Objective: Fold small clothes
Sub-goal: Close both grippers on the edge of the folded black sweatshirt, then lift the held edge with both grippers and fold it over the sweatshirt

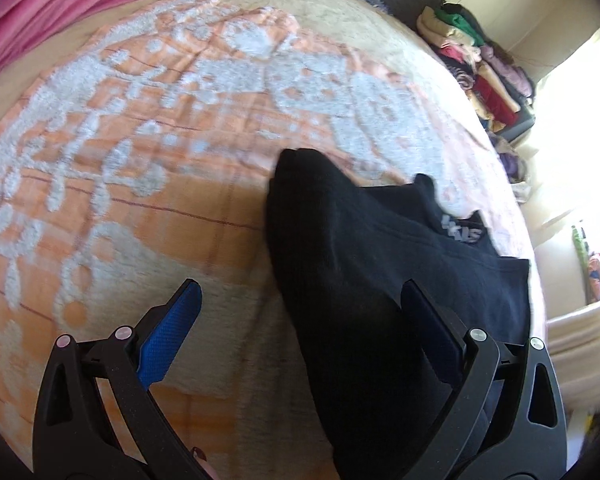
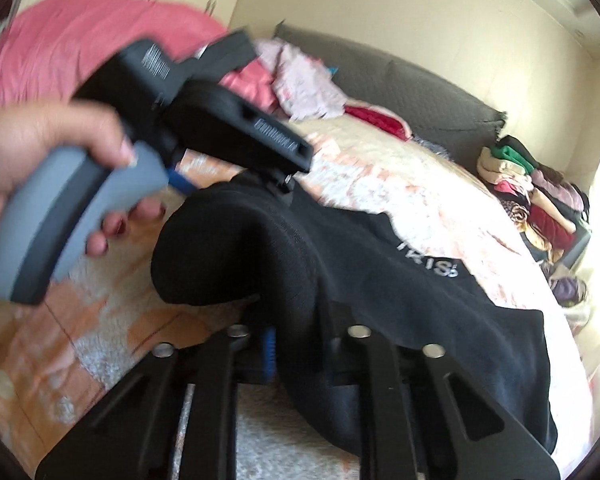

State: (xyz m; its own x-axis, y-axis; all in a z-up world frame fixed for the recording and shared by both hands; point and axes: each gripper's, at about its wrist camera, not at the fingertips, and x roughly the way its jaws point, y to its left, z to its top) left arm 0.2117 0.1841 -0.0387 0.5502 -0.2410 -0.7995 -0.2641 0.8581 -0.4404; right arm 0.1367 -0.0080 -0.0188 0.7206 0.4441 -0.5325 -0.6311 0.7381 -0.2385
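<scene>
A black garment with white lettering [image 1: 380,264] lies on the orange and white patterned bedspread [image 1: 140,128]. My left gripper [image 1: 300,300] is open, its fingers wide apart; the cloth drapes over its right finger [image 1: 428,320]. In the right wrist view the same black garment [image 2: 340,264] hangs up from the bed, and my right gripper [image 2: 296,344] is shut on a fold of it. The left gripper's body [image 2: 204,120], held by a hand, is above the cloth's raised part.
A pink blanket [image 1: 60,0] lies at the far left of the bed. Loose clothes [image 2: 300,84] sit near a grey headboard cushion [image 2: 420,92]. A stack of folded clothes [image 2: 532,192] stands at the bed's right edge, with a bright window beyond.
</scene>
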